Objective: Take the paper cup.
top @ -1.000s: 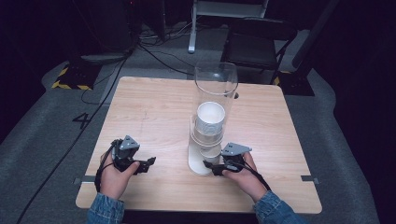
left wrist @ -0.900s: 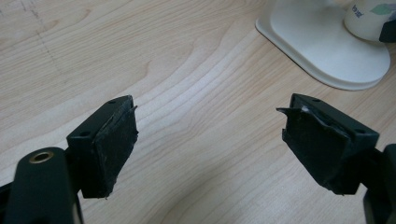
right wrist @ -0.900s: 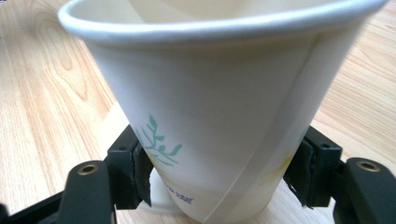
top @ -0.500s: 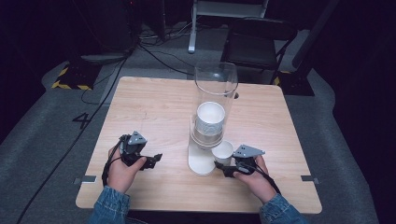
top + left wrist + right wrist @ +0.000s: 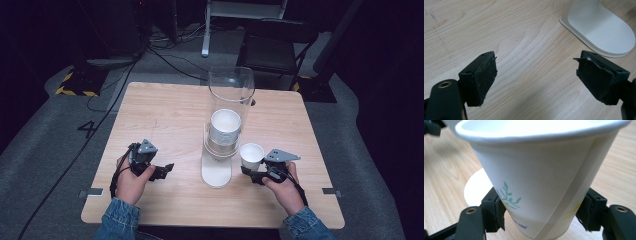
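Note:
A clear tube dispenser (image 5: 230, 95) on a white base (image 5: 216, 172) stands mid-table with a stack of white paper cups (image 5: 225, 129) inside. My right gripper (image 5: 248, 171) is shut on a white paper cup (image 5: 251, 155), held upright just right of the dispenser. In the right gripper view both pads press the lower wall of the cup (image 5: 541, 177), which bears a small green leaf print. My left gripper (image 5: 167, 168) rests on the table left of the base, open, with bare wood between its pads (image 5: 482, 77). The white base (image 5: 601, 27) lies ahead of it to the right.
The wooden table (image 5: 165, 115) has open room at the left and at the back. A dark chair (image 5: 275, 45) and cables (image 5: 165, 55) lie on the grey floor beyond the far edge.
My right gripper has pulled a cup out from under the dispenser and carried it right and slightly up. The left hand has barely shifted.

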{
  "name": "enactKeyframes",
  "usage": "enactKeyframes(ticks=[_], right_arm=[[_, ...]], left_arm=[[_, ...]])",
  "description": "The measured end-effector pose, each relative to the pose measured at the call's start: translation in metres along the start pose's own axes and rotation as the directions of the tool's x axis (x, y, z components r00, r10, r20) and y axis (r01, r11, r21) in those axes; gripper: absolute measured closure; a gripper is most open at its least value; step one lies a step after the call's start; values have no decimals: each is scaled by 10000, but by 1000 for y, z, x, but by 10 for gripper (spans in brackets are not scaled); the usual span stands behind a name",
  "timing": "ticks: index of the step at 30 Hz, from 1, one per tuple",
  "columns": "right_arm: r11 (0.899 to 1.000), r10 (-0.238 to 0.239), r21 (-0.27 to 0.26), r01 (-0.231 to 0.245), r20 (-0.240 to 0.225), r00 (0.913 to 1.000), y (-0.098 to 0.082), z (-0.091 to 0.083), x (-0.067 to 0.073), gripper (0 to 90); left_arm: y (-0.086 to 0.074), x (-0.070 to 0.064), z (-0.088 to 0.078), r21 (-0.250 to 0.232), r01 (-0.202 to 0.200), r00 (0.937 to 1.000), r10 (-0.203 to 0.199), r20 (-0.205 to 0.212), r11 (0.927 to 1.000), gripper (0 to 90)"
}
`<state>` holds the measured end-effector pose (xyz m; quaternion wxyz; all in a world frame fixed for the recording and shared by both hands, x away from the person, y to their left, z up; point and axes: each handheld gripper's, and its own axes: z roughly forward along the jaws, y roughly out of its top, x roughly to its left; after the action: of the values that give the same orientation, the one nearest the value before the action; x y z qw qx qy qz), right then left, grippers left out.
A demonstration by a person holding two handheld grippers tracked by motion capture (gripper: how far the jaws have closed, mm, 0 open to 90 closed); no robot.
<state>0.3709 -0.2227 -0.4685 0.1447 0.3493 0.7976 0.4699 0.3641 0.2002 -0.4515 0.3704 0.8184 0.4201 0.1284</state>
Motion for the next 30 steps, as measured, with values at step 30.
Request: enactKeyframes(ticks=[30], right_arm=[[9778,1861,-1427,-1533,2564,9485,5,-29,-83,330]], left_arm=[[-10,0,-9,90,43,9999,-42,-116,9999,168]])
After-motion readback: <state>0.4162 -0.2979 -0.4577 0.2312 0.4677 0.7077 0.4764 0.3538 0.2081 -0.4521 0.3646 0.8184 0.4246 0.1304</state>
